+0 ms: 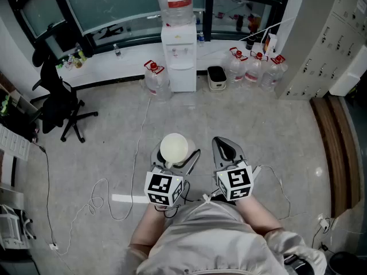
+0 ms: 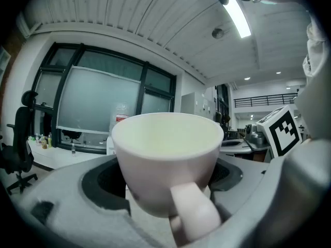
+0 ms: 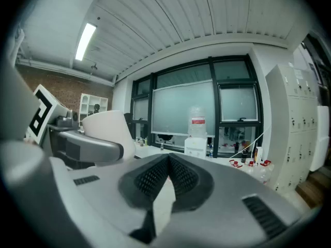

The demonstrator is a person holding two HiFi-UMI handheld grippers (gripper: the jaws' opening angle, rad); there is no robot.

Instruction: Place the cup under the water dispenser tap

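A white cup sits between the jaws of my left gripper, which is shut on it; its handle points back toward the camera in the left gripper view. The cup also shows at the left of the right gripper view. My right gripper is held beside it, shut and empty, tips touching. The white water dispenser with a bottle on top stands far ahead against the window wall; its taps are some way from the cup.
Water bottles stand right of the dispenser, another bottle and a small bin beside it. A black office chair is at the left. Cables trail across the floor. Lockers line the right wall.
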